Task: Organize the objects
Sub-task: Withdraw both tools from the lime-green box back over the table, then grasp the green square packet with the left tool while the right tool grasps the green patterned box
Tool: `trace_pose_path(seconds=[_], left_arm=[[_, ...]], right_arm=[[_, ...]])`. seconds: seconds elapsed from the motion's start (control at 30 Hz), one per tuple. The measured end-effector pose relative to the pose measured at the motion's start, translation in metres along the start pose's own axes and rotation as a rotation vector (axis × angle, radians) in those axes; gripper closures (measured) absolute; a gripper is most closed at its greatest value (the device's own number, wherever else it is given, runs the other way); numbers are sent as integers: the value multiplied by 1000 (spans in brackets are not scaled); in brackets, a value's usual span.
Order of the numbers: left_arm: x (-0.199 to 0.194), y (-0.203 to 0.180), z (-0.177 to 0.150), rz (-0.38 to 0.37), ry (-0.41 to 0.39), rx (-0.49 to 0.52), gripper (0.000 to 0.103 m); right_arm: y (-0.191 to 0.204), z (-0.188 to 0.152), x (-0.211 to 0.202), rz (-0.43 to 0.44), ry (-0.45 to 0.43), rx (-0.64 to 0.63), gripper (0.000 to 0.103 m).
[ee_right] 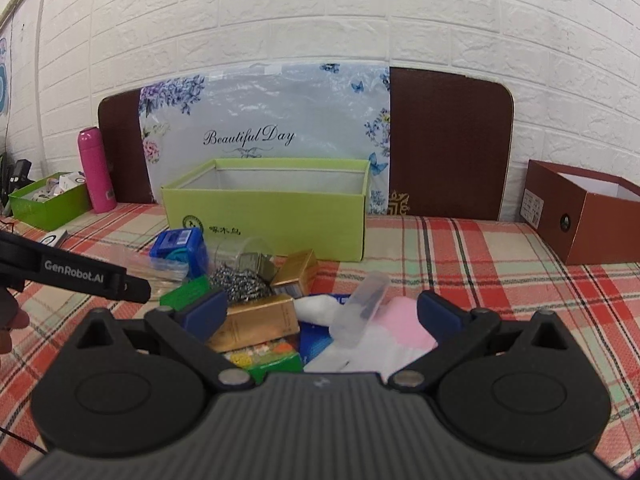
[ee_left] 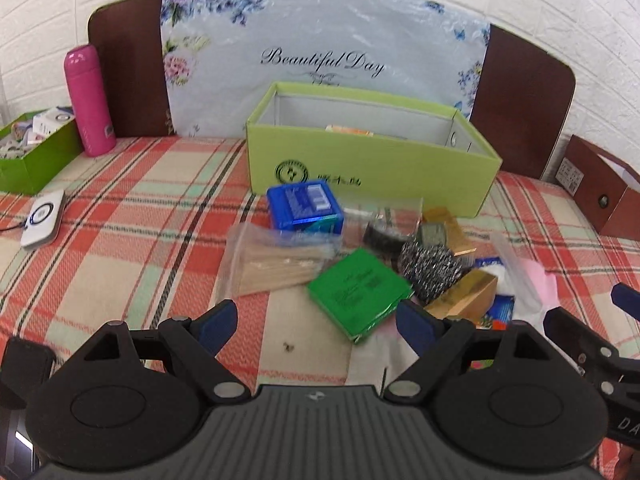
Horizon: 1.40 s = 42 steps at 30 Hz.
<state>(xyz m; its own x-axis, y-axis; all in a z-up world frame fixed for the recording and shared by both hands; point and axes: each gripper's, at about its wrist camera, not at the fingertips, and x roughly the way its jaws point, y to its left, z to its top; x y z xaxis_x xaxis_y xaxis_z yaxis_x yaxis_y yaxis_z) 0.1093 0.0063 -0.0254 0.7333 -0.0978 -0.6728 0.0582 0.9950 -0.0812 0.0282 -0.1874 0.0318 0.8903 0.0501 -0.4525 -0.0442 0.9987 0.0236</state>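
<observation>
both grippers hover with jaws spread wide and nothing between them. the left gripper [ee_left: 316,320] hangs over the plaid tablecloth [ee_left: 120,216] just near of a green flat box [ee_left: 358,290]. the right gripper [ee_right: 320,316] sits over the near right part of the pile, above a gold box [ee_right: 256,322], a clear plastic tube [ee_right: 364,304] and a pink cloth [ee_right: 404,326].

the pile lies on the cloth just near of the open light green box [ee_left: 368,160]: a blue box [ee_left: 306,206] at far left, a bag of wooden sticks [ee_left: 276,264] left of the green flat box, a steel scourer [ee_left: 430,266] to its right.

a pink bottle [ee_left: 88,100] stands at far left, a brown box [ee_right: 588,224] at far right.
</observation>
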Motion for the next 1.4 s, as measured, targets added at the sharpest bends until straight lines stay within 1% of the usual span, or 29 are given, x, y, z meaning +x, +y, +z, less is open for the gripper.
trace_pose_path(seconds=[0.23,0.33,0.47,0.57,0.63,0.67,0.7,0.73,0.77,0.87,0.93,1.0,1.1,1.17,1.23,1.27,1.3,1.33,1.4], left_arm=[[1,7,-5,14,20,-13,14],[-1,11,-6,12,15,-18,14],[-1,18,-9,-3,21,-28,14],[3,21,-11,-7,31,-32,14],[7,22,-12,-22,38,-36,14],[8,21,-12,-29,38,-38,14],[11,20,-11,-39,38,-40,14],[14,18,-10,-45,41,-42,14],[19,17,-8,-49,47,-49,14],[34,12,0,-72,59,-85,14],[47,8,7,-84,68,-124,14],[61,2,14,-101,95,-159,14],[81,-5,18,-122,123,-173,14],[92,-8,19,-99,140,-175,14],[95,-11,19,-89,109,-144,14],[95,-11,18,-91,107,-127,16],[92,-10,17,-107,103,-102,25],[89,-6,16,-131,107,-87,28],[75,0,11,-168,111,-51,29]], right_arm=[[9,-10,10,24,54,-20,0],[18,-15,22,64,82,-57,0],[27,-23,35,132,108,-93,14],[27,-26,42,168,129,-91,14],[27,-27,47,181,142,-101,14],[28,-28,49,185,145,-112,17],[29,-29,51,190,149,-125,34],[30,-30,52,185,158,-135,39],[30,-30,51,172,159,-136,39],[25,-29,39,176,141,-92,39],[22,-29,29,177,133,-85,39],[18,-31,18,175,129,-82,39],[13,-34,3,167,122,-76,39],[9,-36,-4,166,124,-58,39],[7,-38,-8,167,125,-45,39],[6,-38,-9,167,124,-42,39],[6,-39,-10,168,124,-40,39],[5,-39,-12,167,122,-37,39],[6,-38,-16,171,120,-40,39]])
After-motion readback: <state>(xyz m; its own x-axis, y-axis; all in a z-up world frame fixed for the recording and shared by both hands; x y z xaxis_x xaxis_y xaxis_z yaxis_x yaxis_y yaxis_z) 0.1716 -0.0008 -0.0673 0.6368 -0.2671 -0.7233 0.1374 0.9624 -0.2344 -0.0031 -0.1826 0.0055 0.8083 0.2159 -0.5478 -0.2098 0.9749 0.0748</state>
